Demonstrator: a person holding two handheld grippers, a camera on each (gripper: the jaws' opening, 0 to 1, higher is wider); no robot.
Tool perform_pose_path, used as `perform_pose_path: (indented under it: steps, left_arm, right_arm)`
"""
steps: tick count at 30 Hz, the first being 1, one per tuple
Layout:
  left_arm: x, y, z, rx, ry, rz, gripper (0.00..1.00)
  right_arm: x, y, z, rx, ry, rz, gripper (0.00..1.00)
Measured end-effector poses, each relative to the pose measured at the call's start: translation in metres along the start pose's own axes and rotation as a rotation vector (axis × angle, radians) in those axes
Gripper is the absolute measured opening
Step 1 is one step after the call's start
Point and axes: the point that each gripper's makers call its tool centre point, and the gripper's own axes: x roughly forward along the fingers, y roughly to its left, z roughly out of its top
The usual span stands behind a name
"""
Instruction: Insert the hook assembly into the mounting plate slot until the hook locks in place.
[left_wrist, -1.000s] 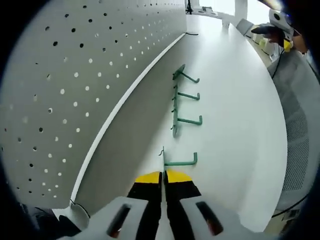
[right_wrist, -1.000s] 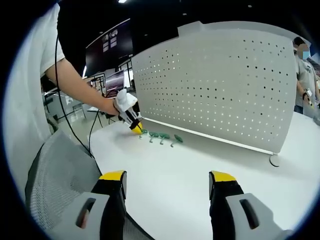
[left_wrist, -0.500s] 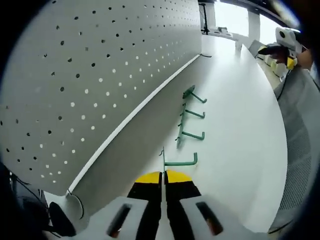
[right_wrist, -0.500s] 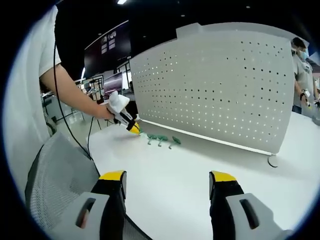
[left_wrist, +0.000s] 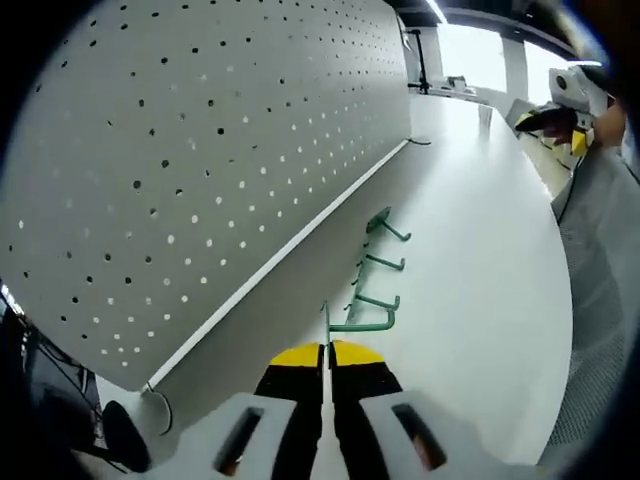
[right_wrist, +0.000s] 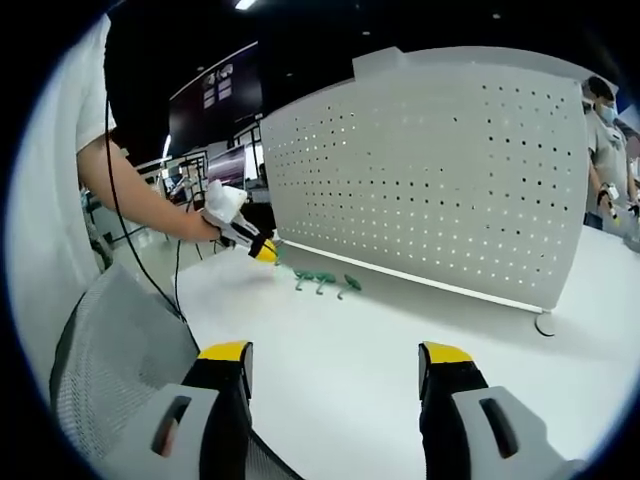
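Note:
A white perforated mounting plate (left_wrist: 190, 150) stands upright along the white table (left_wrist: 480, 250). My left gripper (left_wrist: 325, 350) is shut on a green hook (left_wrist: 362, 322), holding it in the air near the plate's lower part. Three more green hooks (left_wrist: 378, 264) lie in a row on the table beyond it. In the right gripper view the mounting plate (right_wrist: 450, 180) faces me, the left gripper (right_wrist: 262, 250) hovers at its left end, and the loose hooks (right_wrist: 325, 281) lie just to its right. My right gripper (right_wrist: 335, 365) is open over the near table edge, holding nothing.
A grey mesh chair back (right_wrist: 110, 345) sits at the table's near left edge. The plate rests on a small round foot (right_wrist: 545, 321). A person (right_wrist: 605, 130) stands at the far right. A cable (right_wrist: 130, 230) hangs along the holder's arm.
My left gripper has lifted the green hook off the table and away from the three loose hooks, closer to the plate. My right gripper has stayed put.

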Motion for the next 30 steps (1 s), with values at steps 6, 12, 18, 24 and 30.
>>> perform_pose_path:
  steps: [6,12,18,24,30]
  left_arm:
    - [-0.007,-0.003,0.015,-0.028,-0.069,0.032,0.01]
    - [-0.015,-0.009,0.032,-0.074,-0.142,0.056,0.01]
    - [-0.026,-0.009,0.054,-0.104,-0.226,0.088,0.01]
    - [-0.034,-0.012,0.071,-0.094,-0.28,0.107,0.01]
    - [-0.044,-0.013,0.087,-0.092,-0.338,0.139,0.02]
  right_arm:
    - [-0.001,-0.001,0.001,-0.008,-0.003,-0.003,0.65]
    - [-0.002,-0.001,0.003,-0.007,-0.016,-0.006,0.65]
    - [-0.002,-0.003,0.005,-0.004,-0.026,-0.011,0.65]
    - [-0.003,-0.002,0.007,-0.005,-0.034,-0.011,0.65]
    - [-0.003,-0.003,0.008,-0.003,-0.04,-0.012,0.65]
